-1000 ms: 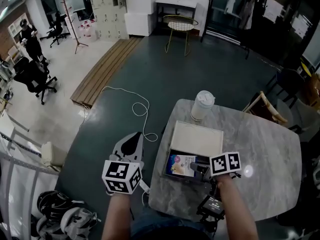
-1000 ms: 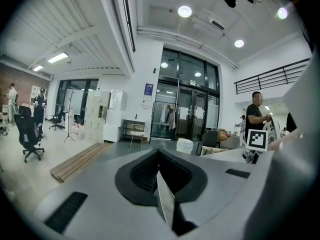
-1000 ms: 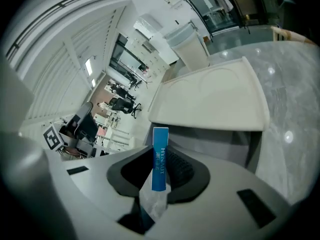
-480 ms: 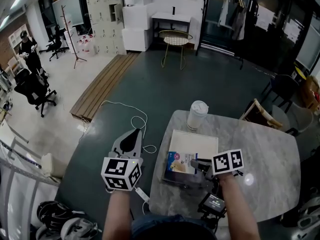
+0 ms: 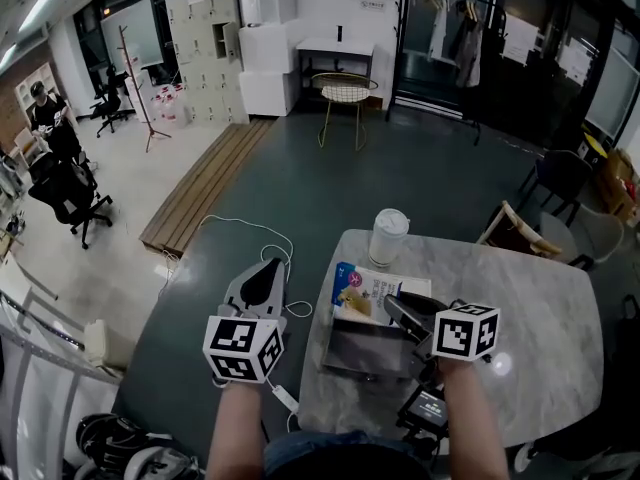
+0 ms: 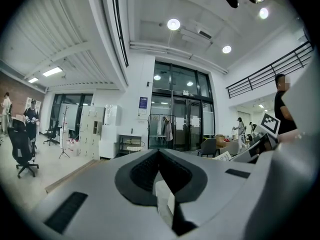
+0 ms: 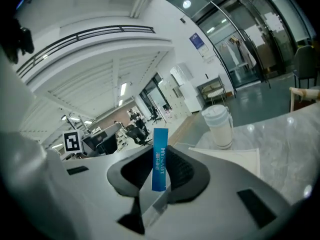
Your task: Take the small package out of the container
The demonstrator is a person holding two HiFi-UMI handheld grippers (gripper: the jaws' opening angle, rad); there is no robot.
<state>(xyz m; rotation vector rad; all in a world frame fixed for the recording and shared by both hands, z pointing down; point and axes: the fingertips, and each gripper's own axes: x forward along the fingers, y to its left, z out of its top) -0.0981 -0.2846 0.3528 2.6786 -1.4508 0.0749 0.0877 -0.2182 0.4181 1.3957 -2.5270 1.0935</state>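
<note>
small package (image 5: 362, 293) at frame centre, pinched edge-on in the right tongs (image 5: 395, 308), outside the dark container (image 5: 362, 353) just below it in frame, marble bench (image 5: 540, 298), lidded white cup (image 5: 387, 236) beyond, left tongs (image 5: 266, 273) pressed together, empty, lower left, off the bench

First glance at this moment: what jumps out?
The right gripper is shut on a small blue-and-white printed package, held just beyond the open dark grey box on the grey marble table. A white lidded cup stands near the table's far edge. The left gripper hangs shut and empty off the table's left side.
</note>
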